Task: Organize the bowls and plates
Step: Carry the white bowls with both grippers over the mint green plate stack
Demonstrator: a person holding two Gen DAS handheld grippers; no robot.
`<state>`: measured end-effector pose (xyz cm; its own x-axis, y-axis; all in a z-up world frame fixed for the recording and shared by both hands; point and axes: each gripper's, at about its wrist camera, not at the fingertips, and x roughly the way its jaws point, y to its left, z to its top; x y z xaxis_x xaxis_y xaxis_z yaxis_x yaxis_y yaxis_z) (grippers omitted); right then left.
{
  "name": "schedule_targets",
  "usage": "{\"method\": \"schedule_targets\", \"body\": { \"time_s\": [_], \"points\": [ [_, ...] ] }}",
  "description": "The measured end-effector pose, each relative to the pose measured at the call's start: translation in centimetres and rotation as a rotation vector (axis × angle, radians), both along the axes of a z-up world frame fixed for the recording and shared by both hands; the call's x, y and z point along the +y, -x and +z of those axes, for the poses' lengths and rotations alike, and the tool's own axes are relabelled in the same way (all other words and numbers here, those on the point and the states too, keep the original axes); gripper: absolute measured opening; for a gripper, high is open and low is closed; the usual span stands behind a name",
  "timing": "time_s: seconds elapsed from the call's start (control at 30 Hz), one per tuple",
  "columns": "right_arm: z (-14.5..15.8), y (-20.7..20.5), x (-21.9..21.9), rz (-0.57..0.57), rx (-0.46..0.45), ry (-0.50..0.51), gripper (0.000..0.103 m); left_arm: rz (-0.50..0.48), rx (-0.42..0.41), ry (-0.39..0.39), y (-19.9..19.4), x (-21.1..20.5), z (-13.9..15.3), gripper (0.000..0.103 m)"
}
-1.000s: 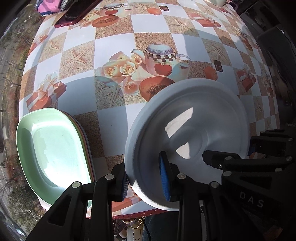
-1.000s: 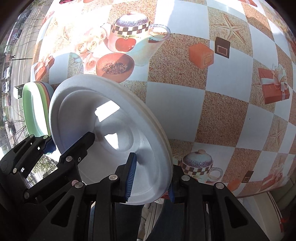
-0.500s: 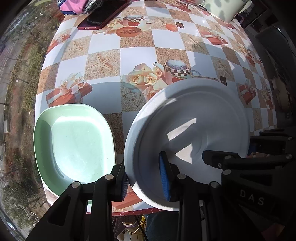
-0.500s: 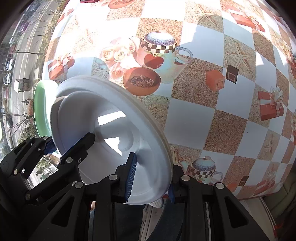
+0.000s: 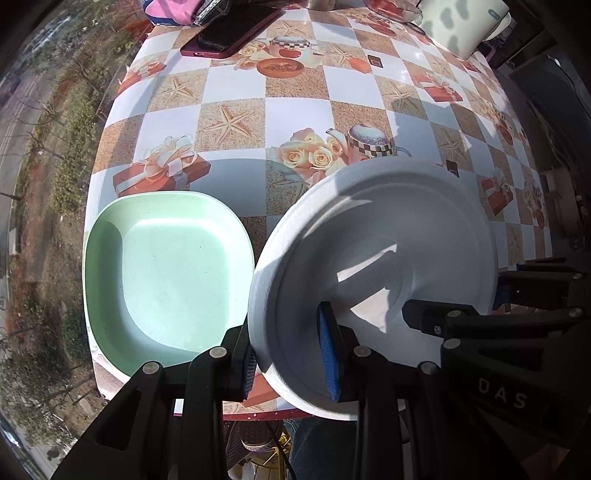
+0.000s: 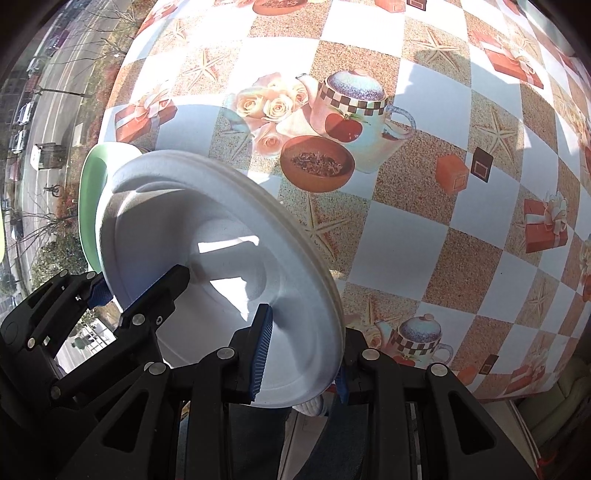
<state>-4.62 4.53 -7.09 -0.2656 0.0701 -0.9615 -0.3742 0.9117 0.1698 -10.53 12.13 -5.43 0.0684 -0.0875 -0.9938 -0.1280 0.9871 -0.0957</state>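
A round white plate (image 5: 373, 273) is held above the table's near edge by both grippers. My left gripper (image 5: 288, 360) is shut on its near left rim. My right gripper (image 6: 303, 354) is shut on its right rim; the plate also shows in the right wrist view (image 6: 207, 240), tilted. A pale green rectangular dish (image 5: 166, 273) lies on the table to the left of the plate; its edge also shows in the right wrist view (image 6: 90, 184).
The table (image 5: 295, 110) has a checked cloth printed with teapots, roses and gift boxes. A dark red phone (image 5: 229, 35), pink cloth (image 5: 170, 11) and a white container (image 5: 458, 26) sit at the far side. The table's near edge lies below the plate.
Both grippers have lifted the white plate higher and drawn back; more of the table shows. The green dish now appears beside the plate rather than far left.
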Motion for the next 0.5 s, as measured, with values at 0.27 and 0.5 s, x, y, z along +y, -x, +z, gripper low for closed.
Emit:
{"method": "schedule_targets", "body": {
  "time_s": [0.27,0.5],
  "points": [
    [0.3,1.1,-1.8,-0.001,-0.012,-0.023,0.032,0.012,-0.029,-0.02,0.2,0.9,0.9,0.032],
    [1.1,0.5,-0.9,0.015,-0.024,-0.05,0.032,0.055,-0.065,-0.04,0.2,2.2,2.1,0.032]
  ]
}}
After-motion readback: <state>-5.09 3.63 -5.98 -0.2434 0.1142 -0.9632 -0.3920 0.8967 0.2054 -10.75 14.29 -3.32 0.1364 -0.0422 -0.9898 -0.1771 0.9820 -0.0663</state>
